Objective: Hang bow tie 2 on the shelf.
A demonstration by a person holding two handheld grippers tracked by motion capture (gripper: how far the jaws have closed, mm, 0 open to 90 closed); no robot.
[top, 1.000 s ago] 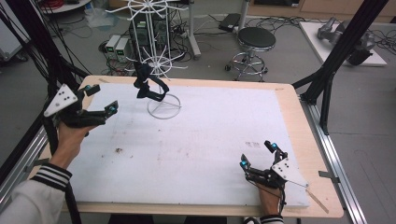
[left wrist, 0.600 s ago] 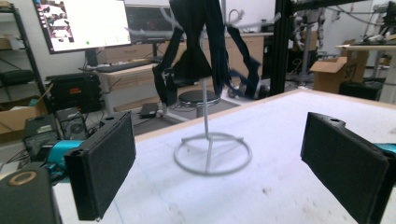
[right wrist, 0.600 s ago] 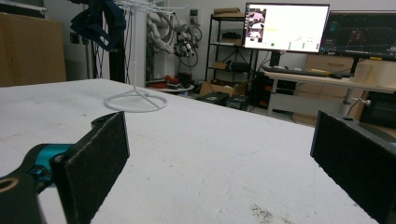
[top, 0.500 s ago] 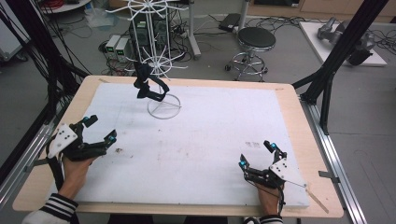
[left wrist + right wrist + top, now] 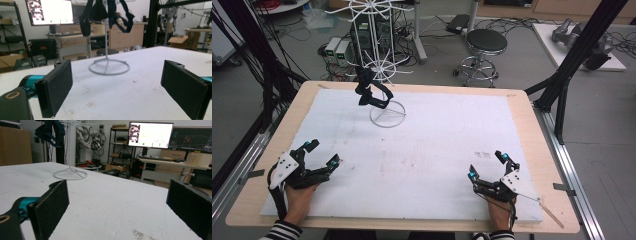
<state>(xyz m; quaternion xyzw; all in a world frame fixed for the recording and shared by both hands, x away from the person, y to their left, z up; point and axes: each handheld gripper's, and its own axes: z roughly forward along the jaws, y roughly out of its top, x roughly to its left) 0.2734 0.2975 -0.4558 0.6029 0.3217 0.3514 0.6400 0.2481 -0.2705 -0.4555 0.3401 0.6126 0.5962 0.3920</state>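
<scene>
Left claw gapes toward the stand, dark cloth hanging above.

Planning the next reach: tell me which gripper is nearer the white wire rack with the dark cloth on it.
Left. The left gripper sits at the table's near left edge, diagonally below the rack. The right gripper rests near the right corner, farther across.

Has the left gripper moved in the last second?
Yes. The left gripper has come back toward the person, away from the white wire stand, down to the table's near left corner.
</scene>
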